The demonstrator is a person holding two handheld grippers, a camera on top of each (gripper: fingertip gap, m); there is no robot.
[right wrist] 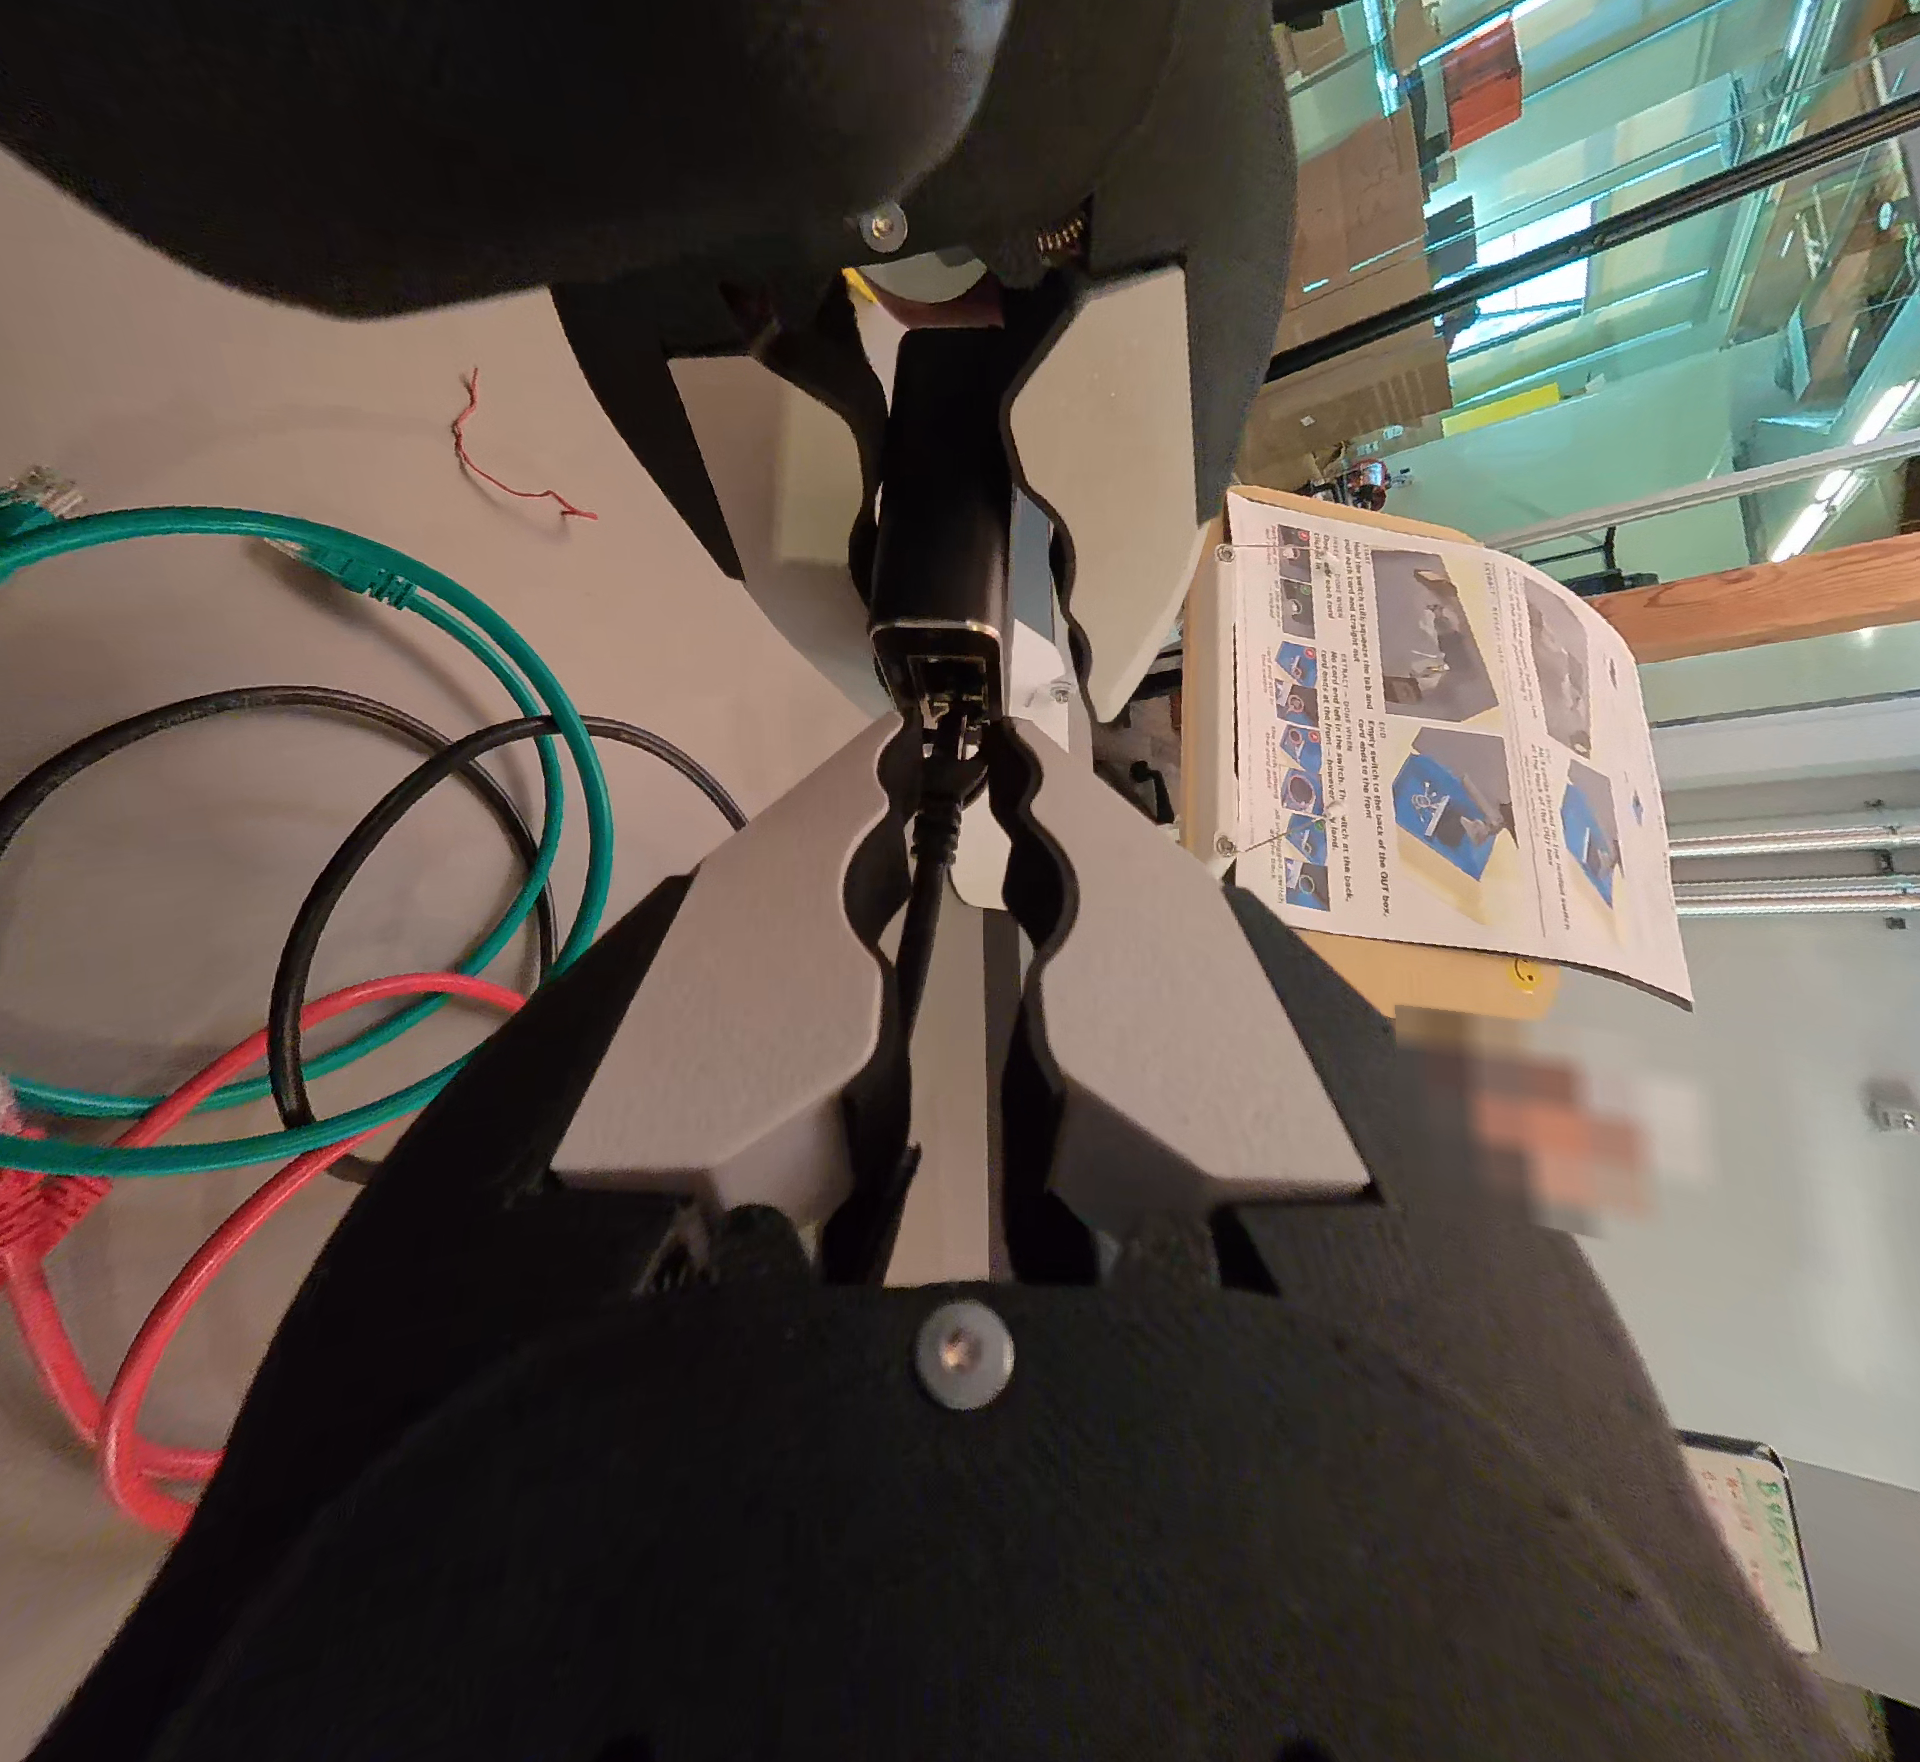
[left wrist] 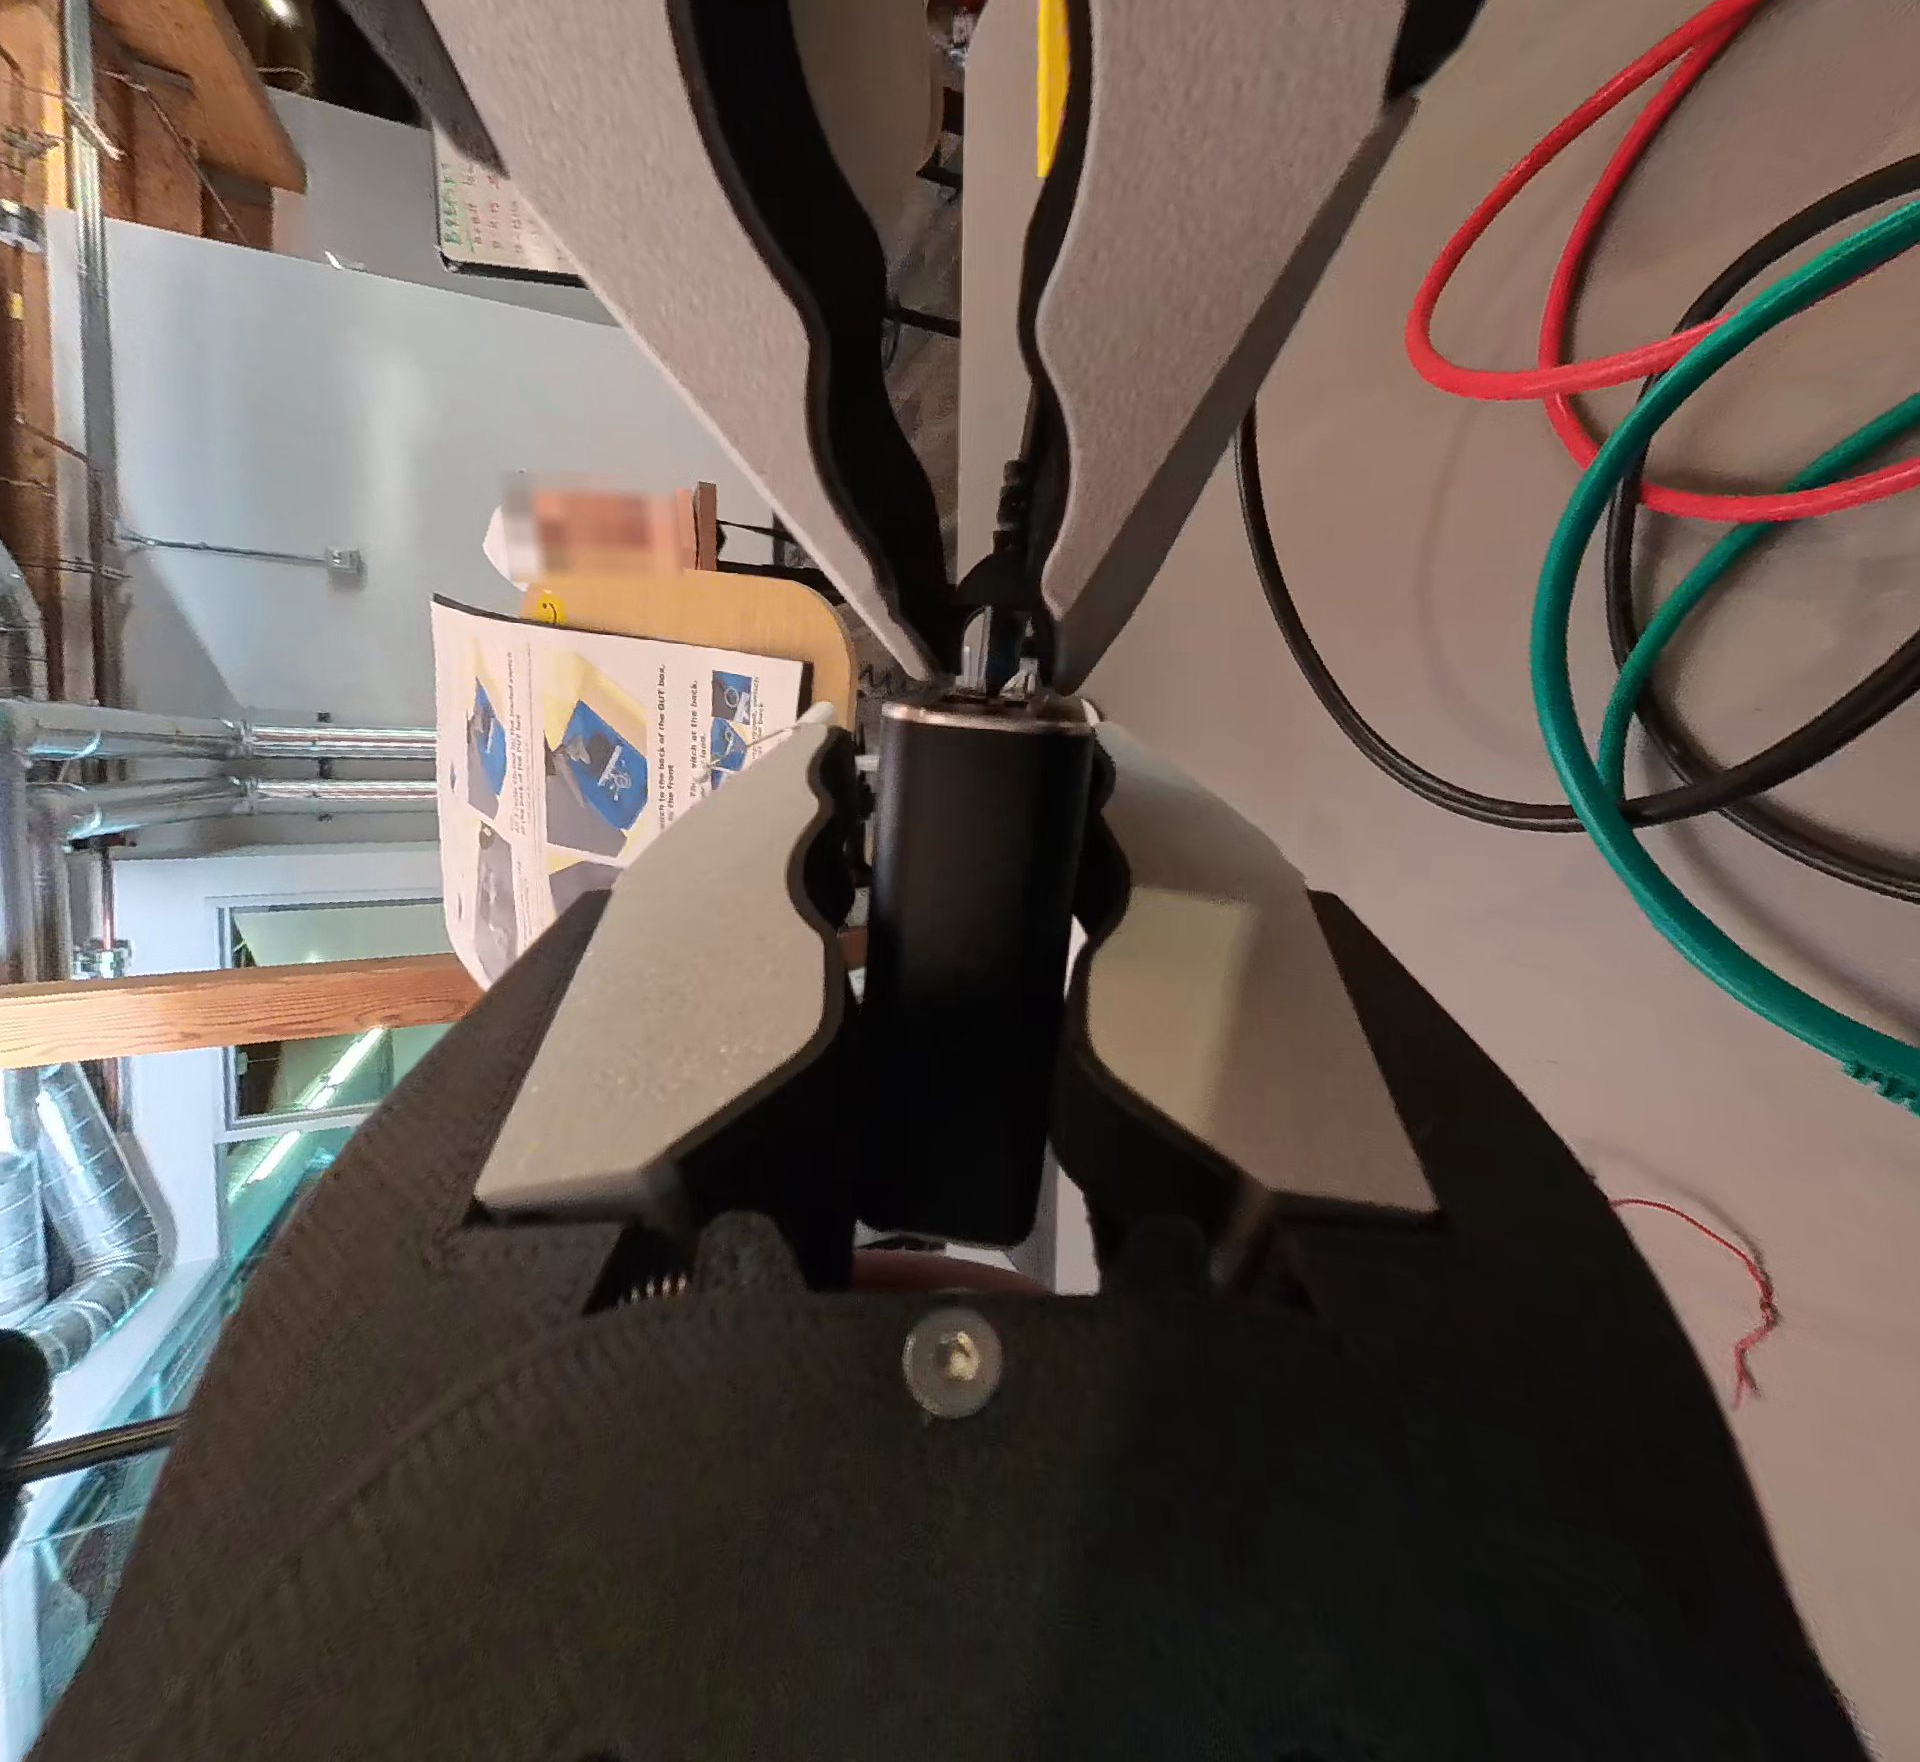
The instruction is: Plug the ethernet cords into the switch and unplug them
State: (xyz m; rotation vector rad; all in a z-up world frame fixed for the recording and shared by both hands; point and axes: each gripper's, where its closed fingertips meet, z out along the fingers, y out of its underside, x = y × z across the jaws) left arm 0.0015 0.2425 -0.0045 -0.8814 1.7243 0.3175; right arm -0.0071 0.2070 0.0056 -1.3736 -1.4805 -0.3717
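Left gripper [left wrist: 977,756] clamps switch [left wrist: 971,943]; right gripper [right wrist: 951,736] pinches black cord [right wrist: 930,881].

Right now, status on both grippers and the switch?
Left gripper clamps black switch. Right gripper pinches black cord at the port. Nothing blocking.

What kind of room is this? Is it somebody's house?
Probably a workshop or lab, not a house: bare metal pipes on the wall, glass partitions, and a grey table with coloured network cables and an instruction sheet.
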